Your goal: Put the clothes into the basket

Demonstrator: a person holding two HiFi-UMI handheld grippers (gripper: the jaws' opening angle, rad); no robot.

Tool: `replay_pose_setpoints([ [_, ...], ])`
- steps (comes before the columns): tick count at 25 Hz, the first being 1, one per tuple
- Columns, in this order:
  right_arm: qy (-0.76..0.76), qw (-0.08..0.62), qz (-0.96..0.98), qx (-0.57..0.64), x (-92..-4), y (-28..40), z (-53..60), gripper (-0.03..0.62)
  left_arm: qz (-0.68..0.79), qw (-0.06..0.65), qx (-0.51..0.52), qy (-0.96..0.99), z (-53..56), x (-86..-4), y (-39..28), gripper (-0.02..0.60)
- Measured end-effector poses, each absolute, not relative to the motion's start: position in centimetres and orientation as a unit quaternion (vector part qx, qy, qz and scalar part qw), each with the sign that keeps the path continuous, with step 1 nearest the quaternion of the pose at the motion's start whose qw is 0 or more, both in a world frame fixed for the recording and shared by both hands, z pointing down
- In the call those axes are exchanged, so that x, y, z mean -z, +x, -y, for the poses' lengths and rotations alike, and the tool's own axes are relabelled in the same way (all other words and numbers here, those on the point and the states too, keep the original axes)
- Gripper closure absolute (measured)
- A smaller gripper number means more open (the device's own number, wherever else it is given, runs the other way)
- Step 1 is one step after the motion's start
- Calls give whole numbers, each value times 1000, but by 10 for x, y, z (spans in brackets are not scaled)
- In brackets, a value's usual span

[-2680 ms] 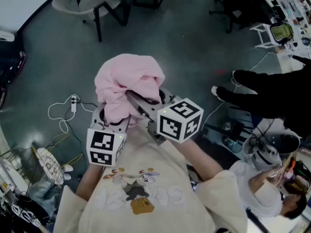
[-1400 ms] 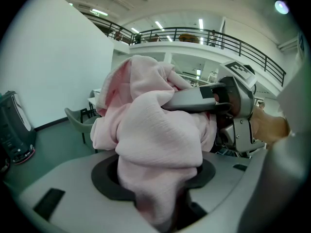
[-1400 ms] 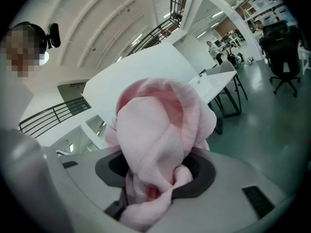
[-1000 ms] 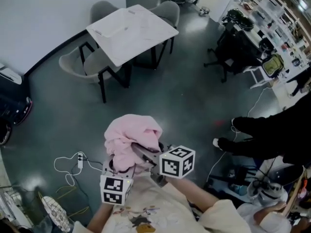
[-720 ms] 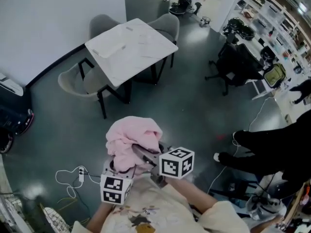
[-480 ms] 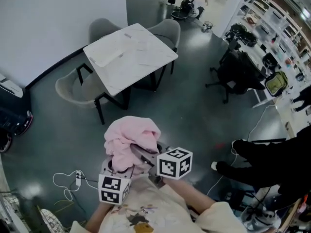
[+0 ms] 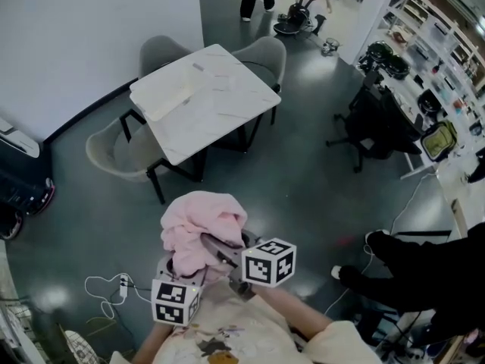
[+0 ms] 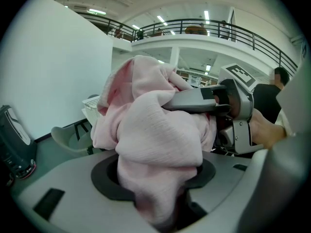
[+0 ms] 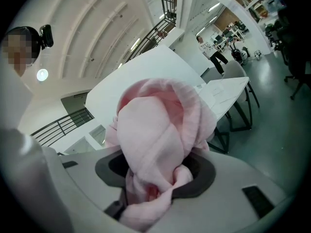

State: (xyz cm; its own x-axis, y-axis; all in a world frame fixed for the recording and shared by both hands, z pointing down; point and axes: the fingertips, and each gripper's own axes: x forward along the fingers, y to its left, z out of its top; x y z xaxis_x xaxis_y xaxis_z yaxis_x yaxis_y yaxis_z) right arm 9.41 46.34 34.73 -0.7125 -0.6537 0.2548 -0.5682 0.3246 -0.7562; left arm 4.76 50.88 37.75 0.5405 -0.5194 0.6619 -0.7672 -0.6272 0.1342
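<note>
**Pink cloth held up between both claws, short of the basket**

We look down on a wide dark grey floor, with a white wall at the upper left. Ahead of us stands a white surface on dark legs, with grey chairs drawn up around it. On its near left part sits the pale basket. In the left gripper view the basket's open lattice side shows just past the cloth. At the right edge of the head view a person in black stands well apart from us.

The pink cloth is a loose bundle held in the air in front of our chest. It hangs over the floor, well short of the surface and the basket.

The left claw takes the cloth from below. In its own view the fabric fills the gap between the jaws, which stand partly apart and pinch a thick fold. The right claw comes in from the right, and one long grey finger lies across the bundle. In the right gripper view the cloth is bunched between its jaws, which are closed on it about halfway.

A white cable loops on the floor to our left.
</note>
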Motion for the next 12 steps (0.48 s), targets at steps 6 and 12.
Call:
replay_pose_setpoints([
  [6, -383, 52, -810, 441, -352, 102, -431, 384, 371, 207, -295, 856, -476, -382, 55, 341],
  [12, -391, 47, -806, 442, -363, 90, -367, 384, 367, 214, -289, 858, -411, -395, 43, 341],
])
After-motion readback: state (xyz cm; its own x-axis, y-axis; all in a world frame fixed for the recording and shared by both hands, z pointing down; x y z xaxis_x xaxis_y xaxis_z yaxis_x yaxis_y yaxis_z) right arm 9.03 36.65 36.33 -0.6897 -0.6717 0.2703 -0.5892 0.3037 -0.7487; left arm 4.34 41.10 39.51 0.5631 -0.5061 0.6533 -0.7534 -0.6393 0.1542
